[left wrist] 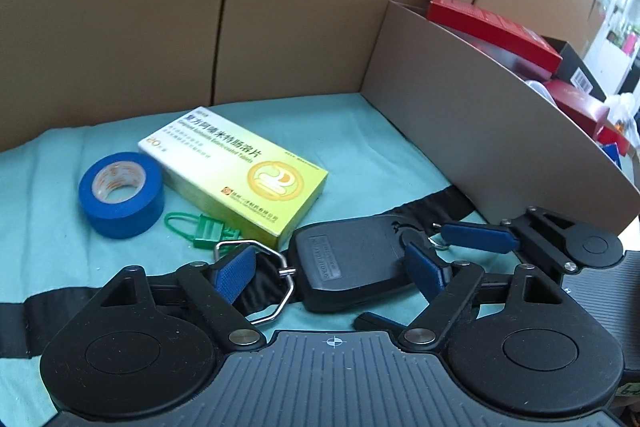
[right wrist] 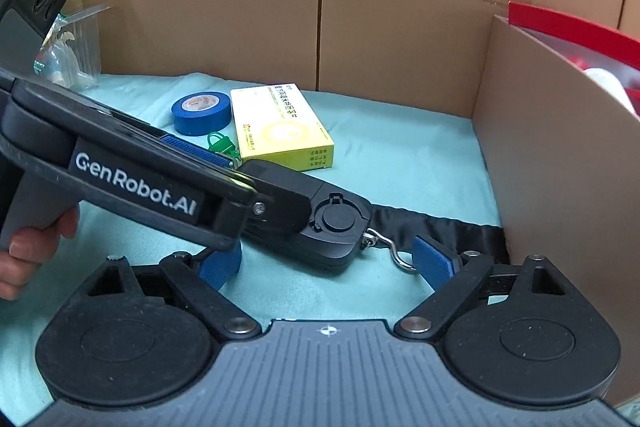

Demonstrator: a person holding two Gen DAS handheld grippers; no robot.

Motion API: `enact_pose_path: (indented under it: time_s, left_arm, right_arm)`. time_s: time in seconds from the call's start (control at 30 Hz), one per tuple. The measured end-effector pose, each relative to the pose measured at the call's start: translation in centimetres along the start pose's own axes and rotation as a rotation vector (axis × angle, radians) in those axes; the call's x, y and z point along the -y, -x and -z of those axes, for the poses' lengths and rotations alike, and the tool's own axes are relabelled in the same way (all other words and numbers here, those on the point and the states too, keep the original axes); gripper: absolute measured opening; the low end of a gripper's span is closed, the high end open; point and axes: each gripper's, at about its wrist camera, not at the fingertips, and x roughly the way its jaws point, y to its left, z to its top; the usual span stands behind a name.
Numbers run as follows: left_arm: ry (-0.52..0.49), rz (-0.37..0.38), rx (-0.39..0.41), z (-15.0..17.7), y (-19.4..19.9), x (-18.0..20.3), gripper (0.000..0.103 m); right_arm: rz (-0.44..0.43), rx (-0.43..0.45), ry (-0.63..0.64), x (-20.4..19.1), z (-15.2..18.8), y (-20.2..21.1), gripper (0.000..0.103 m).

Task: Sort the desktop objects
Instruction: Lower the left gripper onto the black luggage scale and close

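A black luggage scale (left wrist: pixel 352 263) with a black strap (left wrist: pixel 16 323) and a metal hook lies on the teal cloth (left wrist: pixel 380 155). My left gripper (left wrist: pixel 332 275) is open with its blue pads on either side of the scale body. In the right wrist view my right gripper (right wrist: pixel 328 267) is open just in front of the scale (right wrist: pixel 320 227), its right pad beside the hook (right wrist: pixel 394 251). A blue tape roll (left wrist: pixel 122 195), a yellow-green medicine box (left wrist: pixel 236 171) and a green plastic padlock (left wrist: pixel 200 231) lie behind.
An open cardboard bin (left wrist: pixel 480 131) at the right holds red boxes (left wrist: pixel 492 27) and other items. Large cardboard boxes (left wrist: pixel 200 27) wall off the back. A clear plastic packet (right wrist: pixel 68 47) stands at the back left in the right wrist view.
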Motion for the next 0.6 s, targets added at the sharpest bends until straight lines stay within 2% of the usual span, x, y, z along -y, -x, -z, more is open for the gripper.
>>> enact_pose_path:
  time_s: [0.1, 0.2, 0.27, 0.3, 0.33, 0.37, 0.43, 0.5, 0.6]
  left_arm:
    - [-0.015, 0.013, -0.005, 0.1, -0.2, 0.2, 0.081]
    - [-0.019, 0.019, 0.005, 0.2, -0.5, 0.3, 0.089]
    - [-0.039, 0.005, 0.01, 0.4, -0.6, 0.7, 0.089]
    - [-0.054, -0.013, 0.011, 0.5, -0.6, 1.0, 0.086]
    - [-0.044, -0.025, 0.011, 0.5, -0.6, 1.1, 0.08]
    - [-0.041, -0.022, 0.008, 0.5, -0.4, 1.1, 0.079]
    - [-0.009, -0.022, 0.022, 0.7, 0.3, 0.8, 0.067]
    - [0.025, -0.02, 0.029, 0.9, 1.1, 0.5, 0.06]
    - [0.044, -0.043, 0.041, 1.2, 2.2, 0.9, 0.059]
  right_arm:
    - [-0.008, 0.002, -0.006, -0.1, -0.1, -0.1, 0.085]
    - [-0.014, 0.006, -0.014, 0.0, -0.1, -0.2, 0.081]
    - [-0.013, 0.006, -0.017, 0.1, -0.2, -0.3, 0.079]
    - [-0.003, 0.01, -0.016, 0.0, -0.1, -0.2, 0.077]
    - [0.002, 0.017, -0.014, -0.1, -0.1, -0.1, 0.068]
    - [0.0, 0.013, -0.026, -0.1, 0.0, 0.0, 0.068]
    - [0.002, 0.016, -0.038, -0.2, 0.3, 0.5, 0.067]
    - [0.012, 0.016, -0.028, -0.7, 0.7, 1.0, 0.066]
    - [0.006, 0.02, -0.034, -1.5, 1.0, 2.0, 0.061]
